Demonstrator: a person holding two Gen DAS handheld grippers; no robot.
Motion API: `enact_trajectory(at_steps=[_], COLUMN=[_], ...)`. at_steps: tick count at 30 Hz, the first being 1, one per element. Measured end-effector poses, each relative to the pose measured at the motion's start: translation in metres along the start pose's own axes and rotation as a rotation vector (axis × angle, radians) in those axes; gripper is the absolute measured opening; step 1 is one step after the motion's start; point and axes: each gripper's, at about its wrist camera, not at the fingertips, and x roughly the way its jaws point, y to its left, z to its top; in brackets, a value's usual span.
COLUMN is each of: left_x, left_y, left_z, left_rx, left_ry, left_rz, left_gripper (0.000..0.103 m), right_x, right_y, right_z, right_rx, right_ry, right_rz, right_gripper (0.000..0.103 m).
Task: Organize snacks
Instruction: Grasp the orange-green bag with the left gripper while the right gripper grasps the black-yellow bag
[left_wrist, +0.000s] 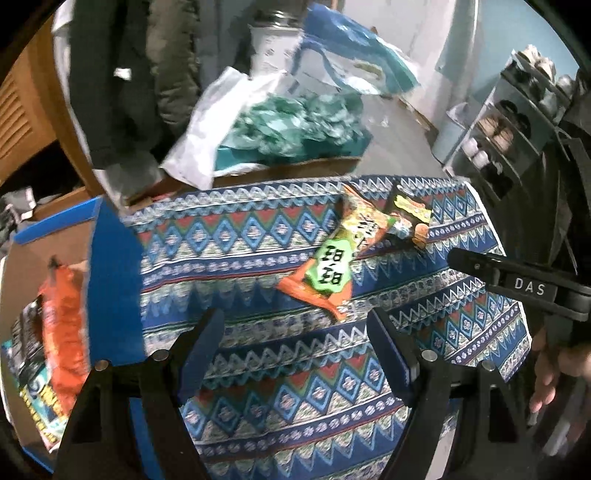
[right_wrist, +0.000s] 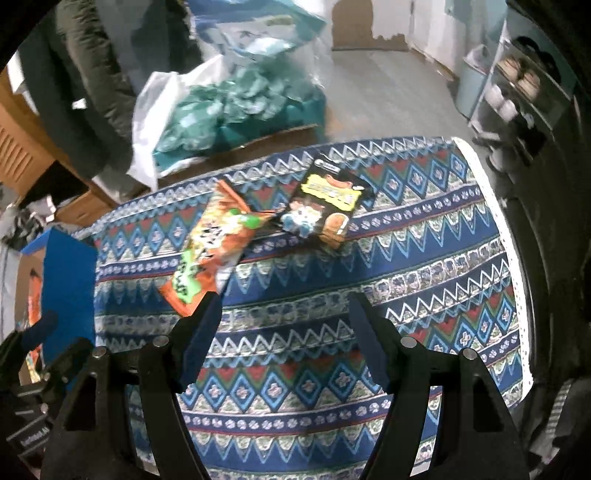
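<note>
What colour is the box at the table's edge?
Blue outside, brown cardboard inside; the box shows best in the left wrist view.

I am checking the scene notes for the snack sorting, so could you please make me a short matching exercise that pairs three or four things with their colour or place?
Things:
1. orange snack packet
2. black snack packet
3. blue box
4. left gripper

Descriptions:
A. holds snack bags already
B. empty, over the patterned cloth
C. carries a green label
D. lies nearer the cloth's white-trimmed edge

Pairs: 1-C, 2-D, 3-A, 4-B
</note>
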Motion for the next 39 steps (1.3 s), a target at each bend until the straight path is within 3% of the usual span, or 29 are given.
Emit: enact_trajectory(at_steps=[9,16,24,26,27,28,30,34,39], left_x=[0.063,0.105,0.142,0.144,0.144,0.145,0.145,0.144,0.144], left_y=[-0.025,-0.029,-0.037,-0.033,-0.03,-0.028,-0.024,-0.014,-0.003], left_z=[0.015,0.035,0.049,0.051,0.051,0.052,0.055,0.063,0.069], left_rx=[0.085,0.054,0.091,0.062,0.042,0.026,0.004,-0.035,-0.086], left_ry=[0.08,0.129,0.172,0.162,0.158,0.164,0.165,0.136,0.118], left_rz=[0.016,-0.02,-0.009,-0.032,-0.049,-0.055,-0.069,-0.027,-0.007], left_gripper=[0.081,0.081,0.08,0.07,0.056,0.05,0.046,0.042,0.042], right_x=[0.04,0.06,0.082,0.09,0.094,0.099,0.105,0.115,0.123], right_y=[-0.023,-0.043,-0.059,-0.06,-0.06,-0.06,-0.061,-0.055,-0.044], right_z=[0.015,0.031,0.057,0.064,0.067,0.07,0.073,0.078,0.085], right_rx=[0.085,0.144,0.228,0.243,0.251,0.261,0.277,0.301,0.292], right_ry=[0.067,0.107,0.127,0.128,0.13,0.135,0.144,0.145,0.124], right_rz=[0.017,0.002,0.012,0.005,0.004,0.005,0.016,0.024,-0.028], right_gripper=[0.071,0.071,0.071,0.071,0.071,0.071,0.072,0.072,0.072])
